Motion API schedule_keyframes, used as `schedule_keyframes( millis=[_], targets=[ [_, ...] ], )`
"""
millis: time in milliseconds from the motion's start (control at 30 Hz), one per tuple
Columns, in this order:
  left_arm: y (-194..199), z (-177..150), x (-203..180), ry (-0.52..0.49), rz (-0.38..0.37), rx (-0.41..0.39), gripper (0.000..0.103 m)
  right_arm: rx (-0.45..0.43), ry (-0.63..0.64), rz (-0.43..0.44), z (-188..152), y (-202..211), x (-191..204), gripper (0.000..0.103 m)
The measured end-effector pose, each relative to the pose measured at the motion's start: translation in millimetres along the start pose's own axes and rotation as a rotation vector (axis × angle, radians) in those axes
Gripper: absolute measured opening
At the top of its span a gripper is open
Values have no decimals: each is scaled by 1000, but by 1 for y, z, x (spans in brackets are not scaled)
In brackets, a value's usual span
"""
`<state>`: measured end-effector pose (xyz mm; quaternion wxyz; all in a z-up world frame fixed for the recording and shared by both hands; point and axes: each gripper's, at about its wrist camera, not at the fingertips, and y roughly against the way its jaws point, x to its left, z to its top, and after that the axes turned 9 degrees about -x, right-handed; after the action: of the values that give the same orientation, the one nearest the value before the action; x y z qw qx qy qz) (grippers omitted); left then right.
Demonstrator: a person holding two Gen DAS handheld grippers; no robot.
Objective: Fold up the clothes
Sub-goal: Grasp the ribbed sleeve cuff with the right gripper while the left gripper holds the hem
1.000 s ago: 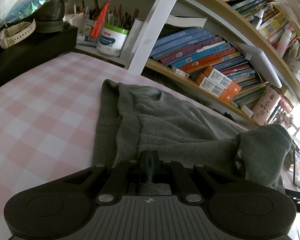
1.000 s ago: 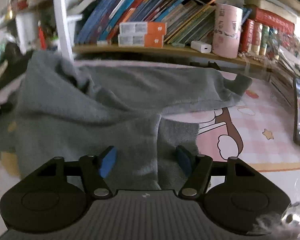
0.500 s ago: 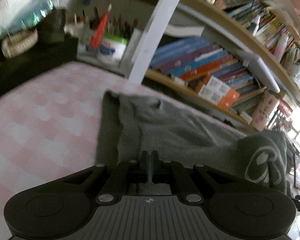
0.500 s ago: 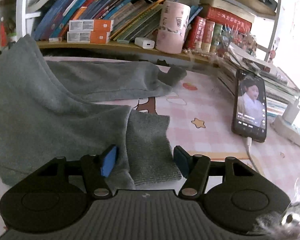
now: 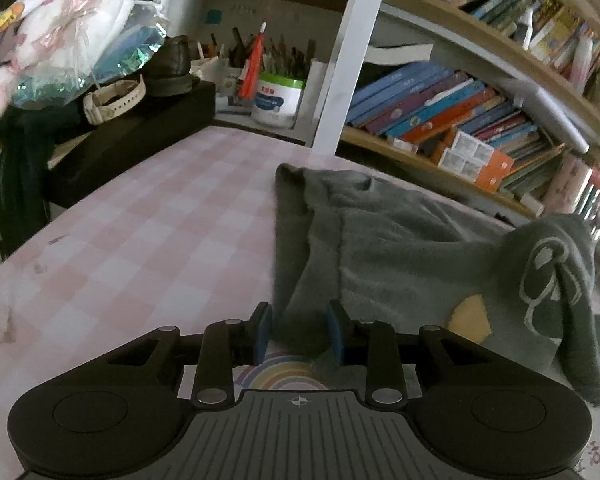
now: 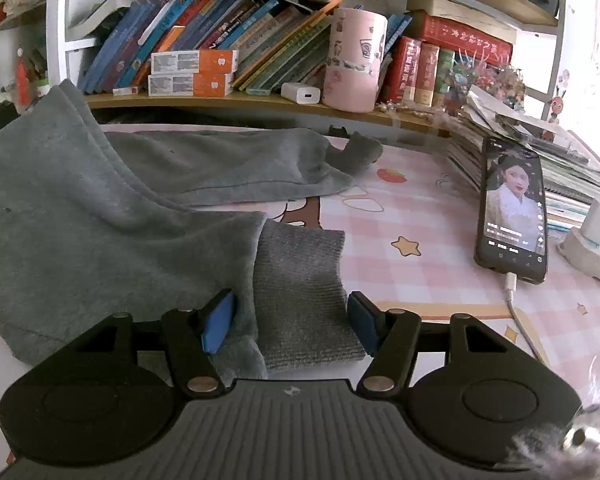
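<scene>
Left gripper (image 5: 299,330), jaws just opening, releases a grey sweater (image 5: 400,256); right gripper (image 6: 292,322) gapes around its cuff (image 6: 300,280).

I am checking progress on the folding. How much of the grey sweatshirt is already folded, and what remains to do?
Partly done: the grey sweatshirt lies on the pink checked table cover with one side already turned over its body. In hand: the left gripper has just been opening, cloth between its pads; the right gripper stands open around the ribbed cuff. Left: this sleeve and the final folds, and the far sleeve lies spread out.
</scene>
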<state>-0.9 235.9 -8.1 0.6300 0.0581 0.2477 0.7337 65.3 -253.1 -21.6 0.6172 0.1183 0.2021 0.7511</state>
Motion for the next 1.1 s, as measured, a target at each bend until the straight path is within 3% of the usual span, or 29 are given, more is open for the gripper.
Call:
schedule_keyframes(
  millis=[567,967,1100],
  targets=[
    [23,8,-17,-77,60,-20,38,-12,-8,39,-4,5,-5,59],
    [9,1,-23,-83,70,26,37,-13,-9,62,-3,6,-4,59],
    [-1,-1,-26,-96,64,22,32,-13,-9,61,-3,6,-4,59]
  ],
)
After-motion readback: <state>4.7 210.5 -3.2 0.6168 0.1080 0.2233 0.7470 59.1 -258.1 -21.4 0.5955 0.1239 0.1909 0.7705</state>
